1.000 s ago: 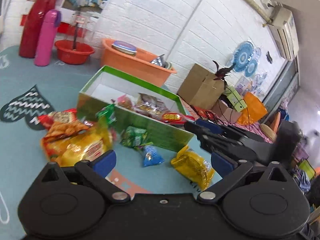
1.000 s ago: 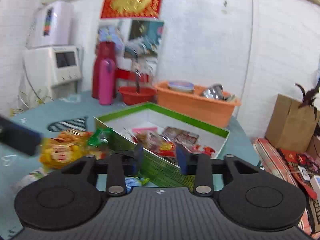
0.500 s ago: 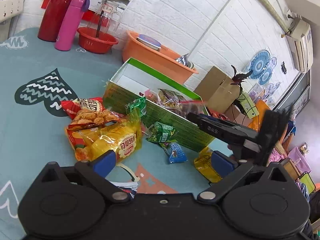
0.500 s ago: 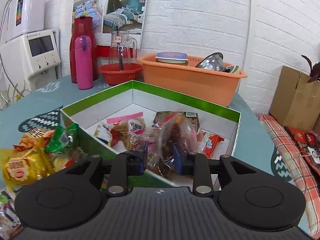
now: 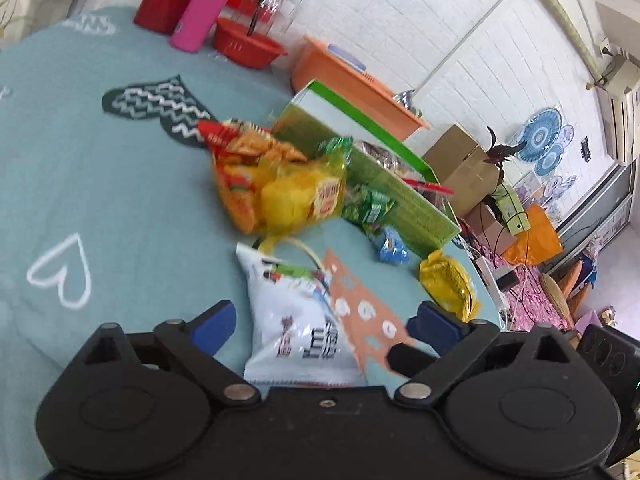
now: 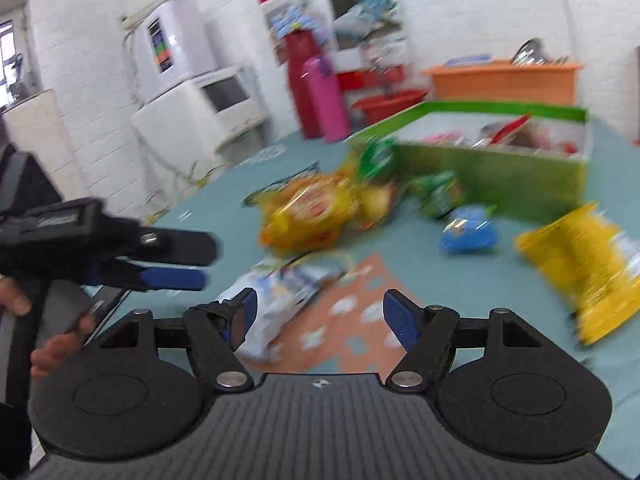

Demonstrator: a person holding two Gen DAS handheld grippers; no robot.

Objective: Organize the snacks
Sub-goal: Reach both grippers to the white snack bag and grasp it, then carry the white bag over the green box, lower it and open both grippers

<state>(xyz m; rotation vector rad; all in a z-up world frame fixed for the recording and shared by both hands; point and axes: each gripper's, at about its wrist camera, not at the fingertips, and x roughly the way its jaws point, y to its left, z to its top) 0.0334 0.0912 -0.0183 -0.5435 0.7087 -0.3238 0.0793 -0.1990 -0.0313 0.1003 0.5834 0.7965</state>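
Observation:
A green box (image 5: 404, 196) with snacks inside stands on the teal table; it also shows in the right wrist view (image 6: 496, 176). Loose snacks lie before it: an orange and yellow pile (image 5: 280, 188) (image 6: 316, 208), a green packet (image 5: 368, 208), a blue packet (image 5: 392, 244) (image 6: 468, 232), a yellow bag (image 5: 448, 284) (image 6: 584, 264) and a white bag (image 5: 296, 316) (image 6: 276, 292). My left gripper (image 5: 326, 320) is open, with the white bag between its fingers. My right gripper (image 6: 320, 316) is open and empty, low over the table near the white bag. The left gripper also appears at the left of the right wrist view (image 6: 176, 264).
An orange basin (image 5: 352, 80), a red bowl (image 5: 248, 44), and red and pink flasks (image 5: 196, 12) stand along the table's far edge by the white brick wall. Cardboard boxes (image 5: 464, 168) and clutter sit beyond the table's right edge.
My right gripper released a snack into the box, opened, and swung back left to the loose pile. My left gripper pulled back, so the white bag now lies between its fingers.

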